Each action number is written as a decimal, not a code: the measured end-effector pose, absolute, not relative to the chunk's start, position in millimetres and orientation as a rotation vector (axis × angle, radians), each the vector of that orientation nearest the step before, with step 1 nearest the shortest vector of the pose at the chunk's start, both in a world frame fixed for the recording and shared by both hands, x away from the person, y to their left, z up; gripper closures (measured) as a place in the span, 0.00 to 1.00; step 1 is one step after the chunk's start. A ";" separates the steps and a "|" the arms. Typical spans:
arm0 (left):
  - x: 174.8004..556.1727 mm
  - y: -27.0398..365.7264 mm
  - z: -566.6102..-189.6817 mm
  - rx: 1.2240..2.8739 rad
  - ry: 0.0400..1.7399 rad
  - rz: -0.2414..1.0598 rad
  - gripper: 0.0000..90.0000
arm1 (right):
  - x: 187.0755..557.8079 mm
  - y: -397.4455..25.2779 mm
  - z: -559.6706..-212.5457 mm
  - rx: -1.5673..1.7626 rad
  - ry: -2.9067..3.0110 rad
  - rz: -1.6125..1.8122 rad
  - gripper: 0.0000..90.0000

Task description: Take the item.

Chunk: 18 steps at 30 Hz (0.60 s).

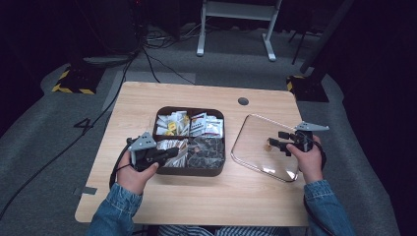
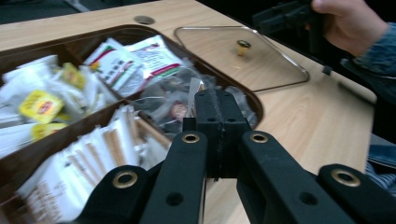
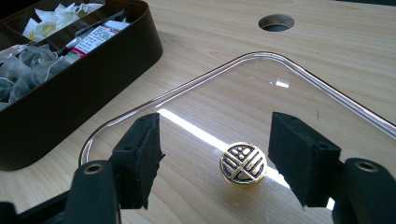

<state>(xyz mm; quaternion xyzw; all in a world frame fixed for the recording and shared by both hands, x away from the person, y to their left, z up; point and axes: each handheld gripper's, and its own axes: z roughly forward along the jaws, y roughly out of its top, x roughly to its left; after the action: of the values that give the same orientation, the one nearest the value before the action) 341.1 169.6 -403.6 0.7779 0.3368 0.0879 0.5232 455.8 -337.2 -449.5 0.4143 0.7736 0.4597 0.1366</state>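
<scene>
On a wooden counter, the right gripper spreads wide around the glass lid's knob; the left gripper, jaws pressed together, hovers over the brown box.

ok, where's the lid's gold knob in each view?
High view: the gold knob sits right of centre, on the clear lid, just ahead of the right hand-held gripper.
Left gripper view: upper middle, on the lid beyond the box.
Right gripper view: lower centre, between the open jaws.
Shared landmark: the dark compartment box.
</scene>
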 end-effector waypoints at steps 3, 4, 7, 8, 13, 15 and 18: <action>337.2 162.4 -401.4 1.873 0.771 0.197 1.00 | 456.4 -337.5 -449.8 1.195 2.242 1.329 0.39; 335.9 159.8 -400.7 1.874 0.761 0.192 1.00 | 456.5 -337.5 -449.9 1.196 2.242 1.329 0.39; 331.5 152.1 -399.1 1.878 0.731 0.182 1.00 | 456.6 -337.4 -449.8 1.194 2.244 1.330 0.39; 330.6 149.2 -399.5 1.883 0.716 0.185 1.00 | 456.6 -337.3 -449.7 1.193 2.244 1.330 0.39; 327.7 134.8 -406.4 1.906 0.680 0.143 1.00 | 456.5 -337.0 -449.4 1.192 2.247 1.332 0.39; 327.2 130.8 -408.8 1.911 0.668 0.128 1.00 | 456.6 -337.3 -449.7 1.194 2.247 1.332 0.39; 325.5 124.5 -411.1 1.919 0.648 0.115 1.00 | 456.6 -337.9 -450.0 1.202 2.244 1.334 0.39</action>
<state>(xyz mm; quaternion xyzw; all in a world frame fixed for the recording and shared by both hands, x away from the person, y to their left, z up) 325.5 124.5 -411.1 0.8032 0.2712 0.0481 0.5282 456.6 -337.9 -450.0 0.4143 0.7739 0.4600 0.1333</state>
